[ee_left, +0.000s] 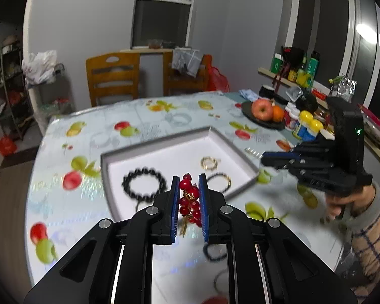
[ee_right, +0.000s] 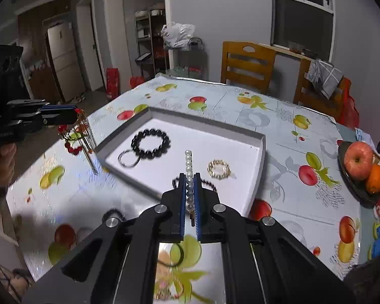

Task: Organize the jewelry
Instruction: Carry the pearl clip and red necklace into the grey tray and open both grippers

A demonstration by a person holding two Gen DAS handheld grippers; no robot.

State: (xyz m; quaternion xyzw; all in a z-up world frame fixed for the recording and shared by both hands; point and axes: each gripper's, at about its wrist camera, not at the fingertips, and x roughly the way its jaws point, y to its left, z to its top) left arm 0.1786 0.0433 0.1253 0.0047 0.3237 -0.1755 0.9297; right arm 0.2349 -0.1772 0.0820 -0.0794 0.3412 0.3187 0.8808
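A grey-rimmed white tray [ee_left: 230, 149] [ee_right: 262, 152] lies on the fruit-print table. In it are a black bead bracelet [ee_left: 143, 182] [ee_right: 150, 143], a gold bracelet [ee_left: 209, 163] [ee_right: 219, 169], a thin dark bracelet [ee_left: 221, 181] and a thin dark ring [ee_right: 128, 159]. My left gripper [ee_left: 188, 181] [ee_right: 74, 114] is shut on a red bead bracelet [ee_left: 188, 200] [ee_right: 74, 136] with a gold tassel, held above the tray's near edge. My right gripper [ee_right: 189, 177] [ee_left: 263, 158] is shut on a white pearl strand [ee_right: 188, 174] above the tray.
A dark plate with an apple and an orange [ee_left: 266, 114] [ee_right: 362, 167] stands at the table's right. Bottles and jars [ee_left: 304, 124] crowd the right edge. Two wooden chairs [ee_left: 112, 76] [ee_right: 248, 63] stand behind the table. More dark bracelets [ee_left: 214, 253] [ee_right: 172, 255] lie on the table under the grippers.
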